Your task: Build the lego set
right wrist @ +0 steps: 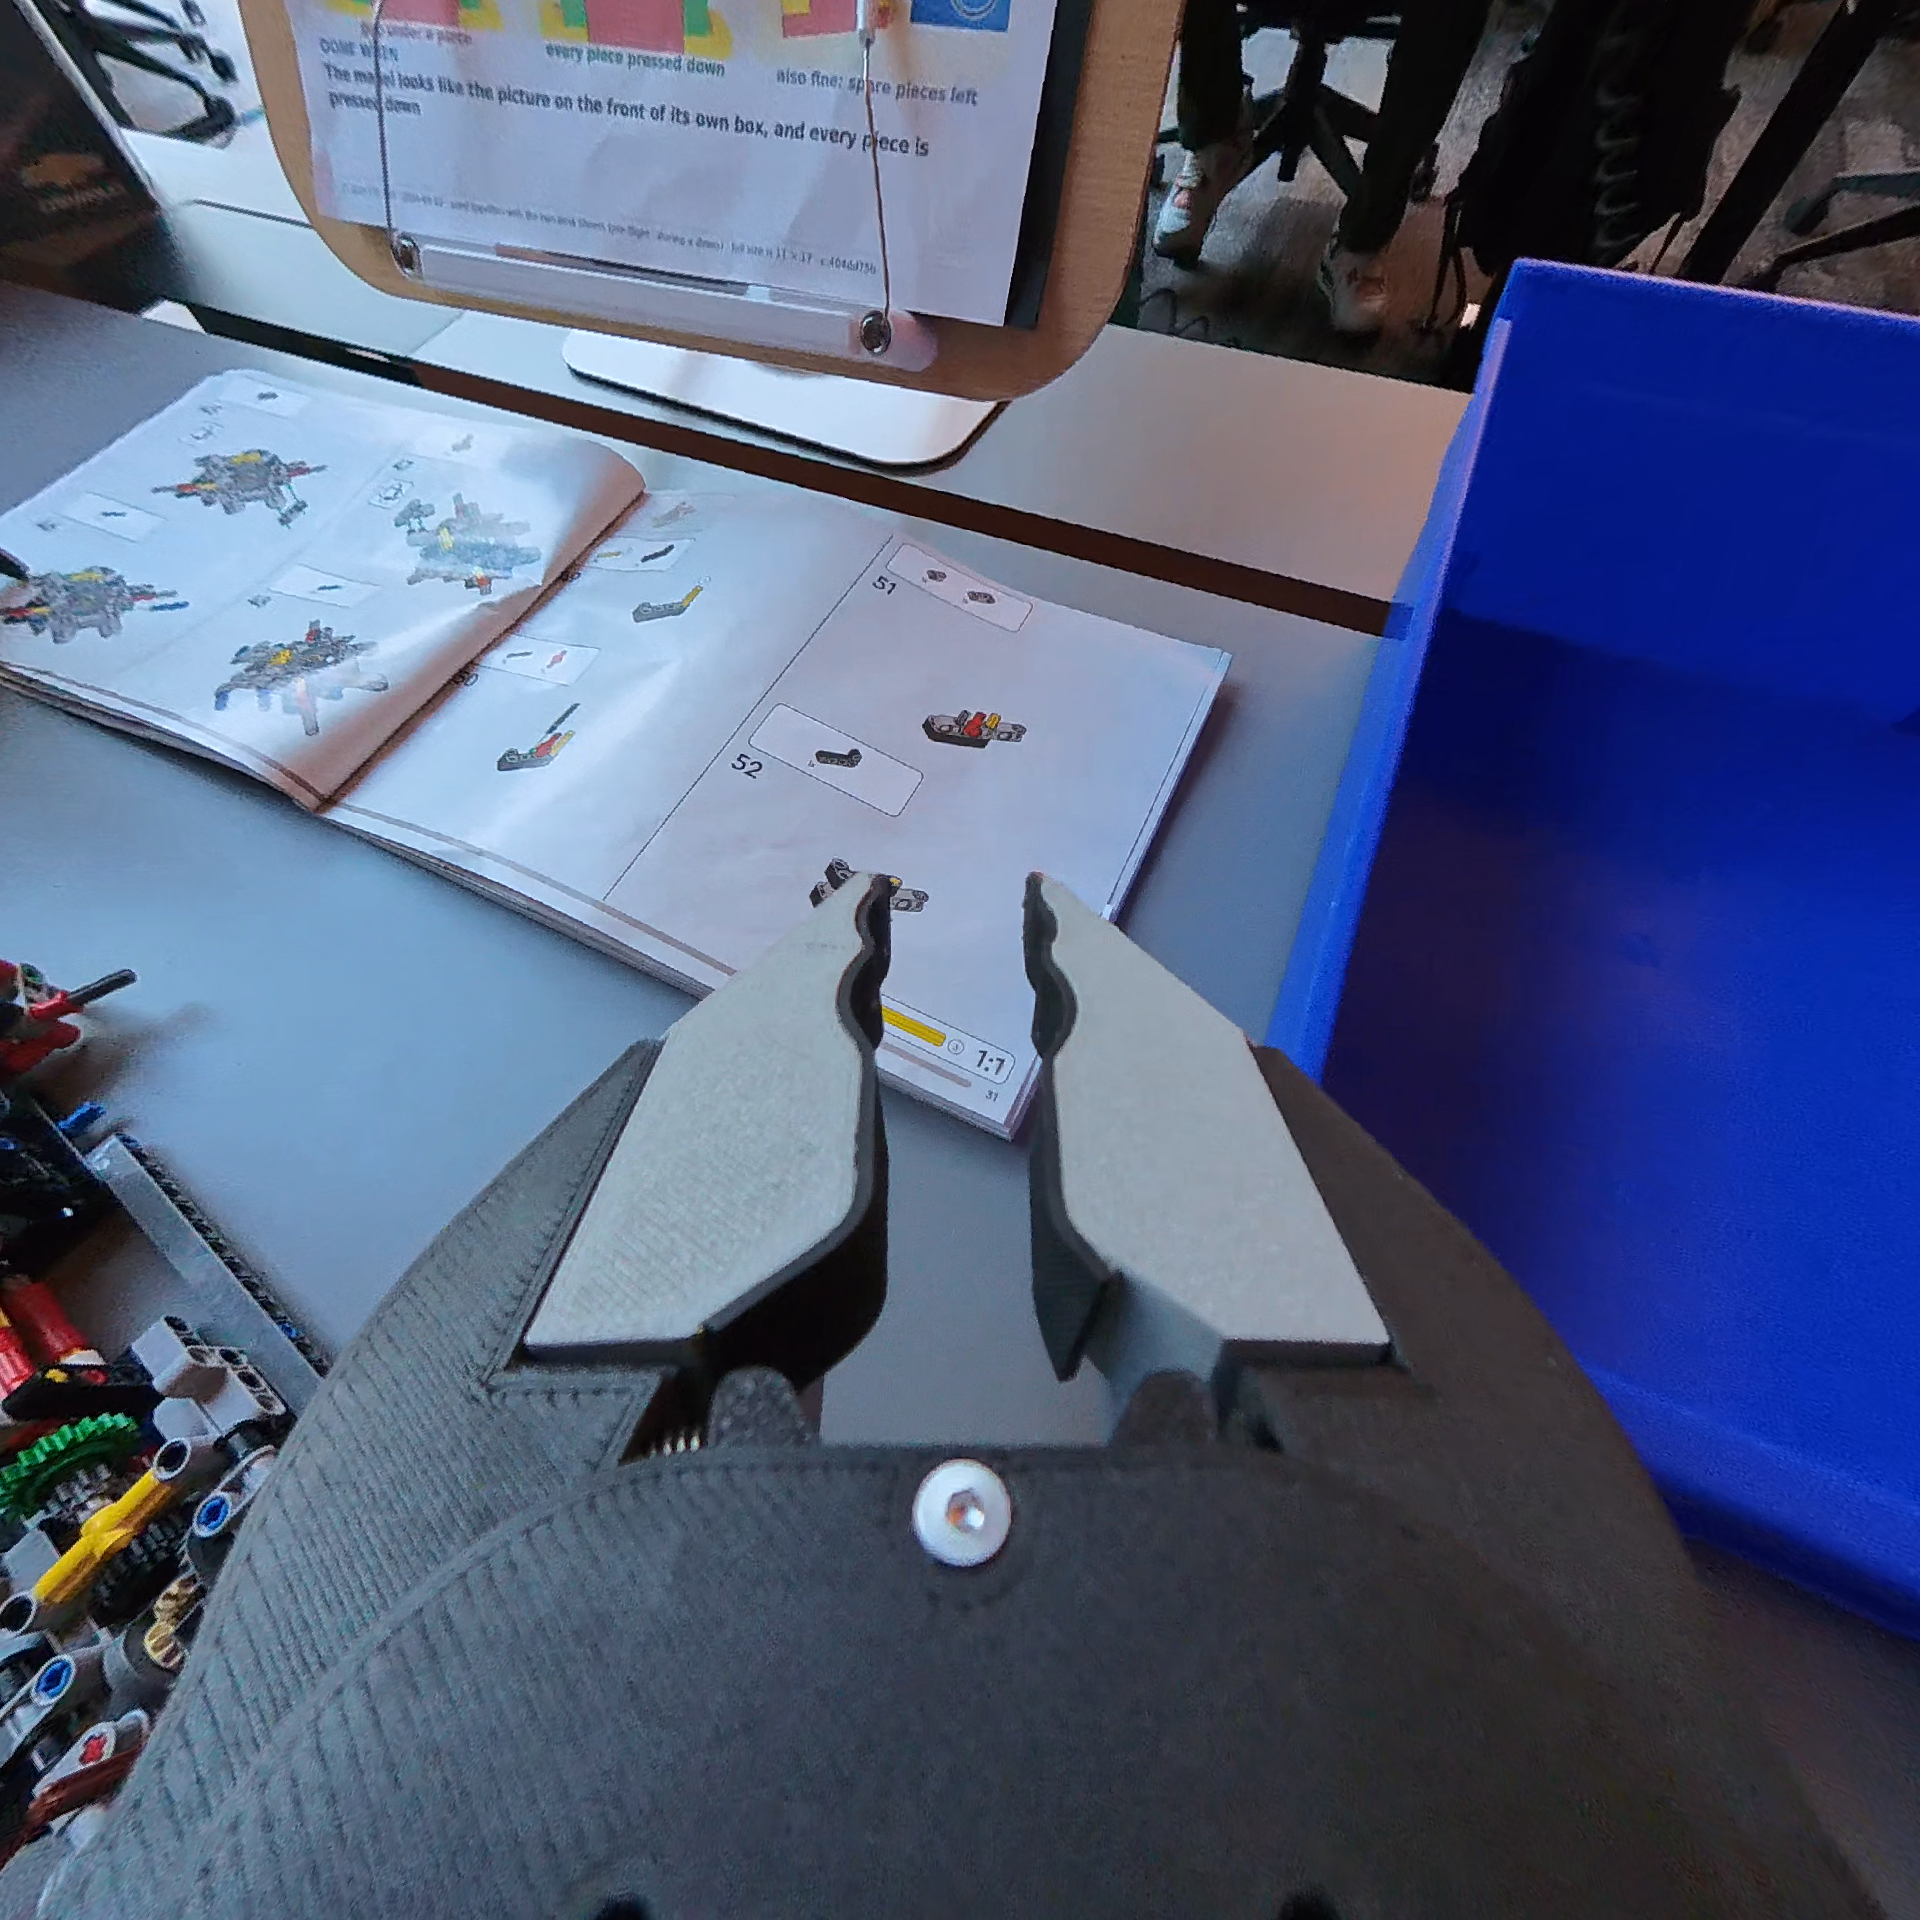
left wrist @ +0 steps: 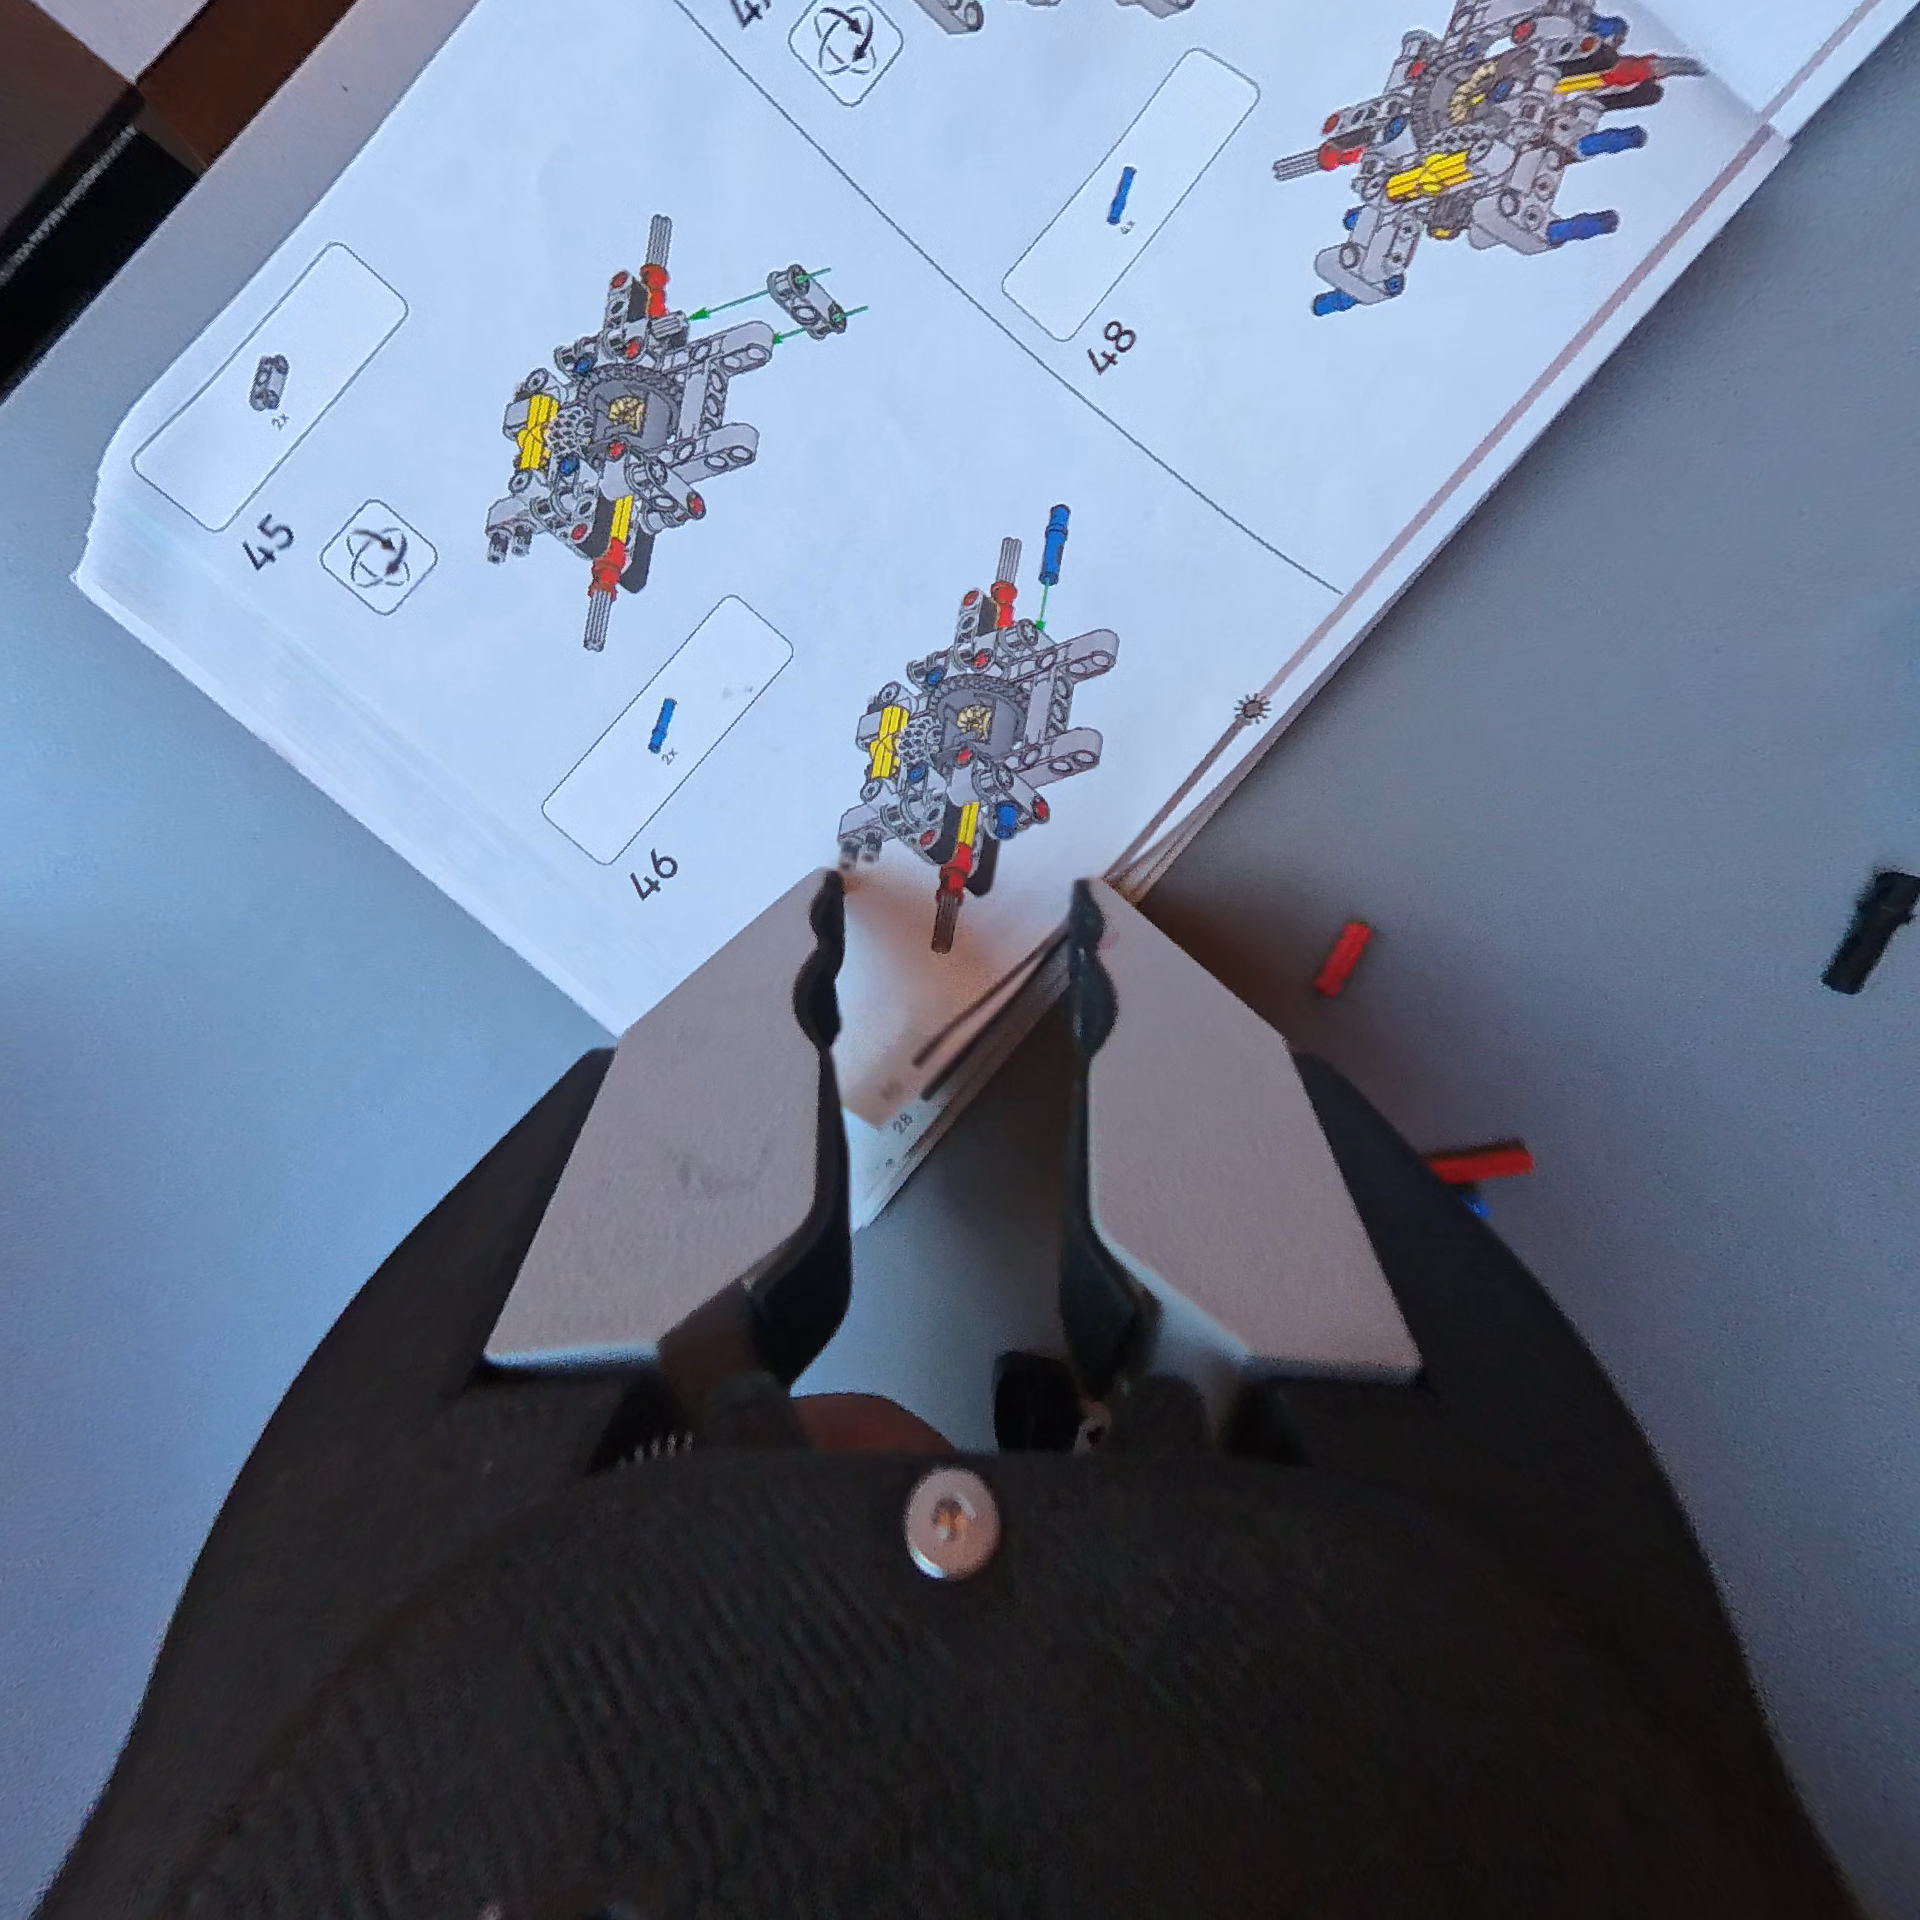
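An open instruction booklet (left wrist: pixel 727 436) lies on the grey table (left wrist: pixel 208 935), its pages showing drawings of a grey, yellow and red model. My left gripper (left wrist: pixel 958 914) is open and holds nothing. It hovers over the near corner of the left page, close to the spine, and the page shows between its fingers (left wrist: pixel 826 966). My right gripper (right wrist: pixel 958 894) is open and holds nothing. It hovers over the near edge of the booklet's right page (right wrist: pixel 935 665), with printed page between its fingers (right wrist: pixel 1044 966).
A small red pin (left wrist: pixel 1343 958), a black pin (left wrist: pixel 1870 930) and a red axle (left wrist: pixel 1481 1161) lie on the table right of the booklet. A blue bin (right wrist: pixel 1662 831) stands at the right. Loose building pieces (right wrist: pixel 94 1455) lie at the left. A document stand (right wrist: pixel 727 343) stands behind the booklet. About 45 cm separates my left fingertips from my right. To reach the red axle (left wrist: pixel 1481 1161) in a straight line is about 9 cm for my left fingers, about 40 cm for my right.
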{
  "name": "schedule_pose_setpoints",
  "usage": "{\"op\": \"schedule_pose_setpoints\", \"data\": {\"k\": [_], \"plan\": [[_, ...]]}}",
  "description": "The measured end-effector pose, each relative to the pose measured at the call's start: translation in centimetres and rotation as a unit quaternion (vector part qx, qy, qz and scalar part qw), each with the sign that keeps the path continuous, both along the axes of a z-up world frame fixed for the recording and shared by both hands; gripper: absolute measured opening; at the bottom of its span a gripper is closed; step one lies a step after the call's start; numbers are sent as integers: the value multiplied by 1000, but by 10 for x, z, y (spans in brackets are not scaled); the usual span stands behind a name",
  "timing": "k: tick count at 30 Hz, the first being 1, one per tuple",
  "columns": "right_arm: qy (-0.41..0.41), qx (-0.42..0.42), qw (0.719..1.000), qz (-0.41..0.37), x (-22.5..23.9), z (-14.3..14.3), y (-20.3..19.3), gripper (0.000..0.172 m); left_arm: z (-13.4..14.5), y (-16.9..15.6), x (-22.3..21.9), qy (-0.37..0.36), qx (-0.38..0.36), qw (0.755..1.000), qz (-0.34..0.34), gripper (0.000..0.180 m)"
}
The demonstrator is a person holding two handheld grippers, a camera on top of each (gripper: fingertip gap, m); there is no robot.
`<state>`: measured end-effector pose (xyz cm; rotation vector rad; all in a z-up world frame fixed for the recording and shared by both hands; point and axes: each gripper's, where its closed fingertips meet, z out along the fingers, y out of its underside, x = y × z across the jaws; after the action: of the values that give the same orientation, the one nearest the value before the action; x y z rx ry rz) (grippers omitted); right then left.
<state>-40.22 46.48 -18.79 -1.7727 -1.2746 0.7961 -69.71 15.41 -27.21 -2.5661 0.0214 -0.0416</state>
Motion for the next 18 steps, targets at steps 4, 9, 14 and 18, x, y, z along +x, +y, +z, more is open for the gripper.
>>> {"op": "schedule_pose_setpoints", "data": {"k": [4, 9, 14, 18], "plan": [[-2, -10, 1000, 8, -1, -5, -4, 23, -1, 6, 6, 31, 3, 999, -19, 0], [2, -15, 1000, 26, -5, -6, -12, 22, -1, 5, 10, 51, -19, 998, -28, 0], [4, -11, 999, 34, -6, -6, -16, 22, 17, 4, 7, 31, -3, 999, -19, 28], [11, -16, 999, 32, -4, -6, -13, 21, 18, -1, 3, 40, -28, 999, -22, 62]]}}
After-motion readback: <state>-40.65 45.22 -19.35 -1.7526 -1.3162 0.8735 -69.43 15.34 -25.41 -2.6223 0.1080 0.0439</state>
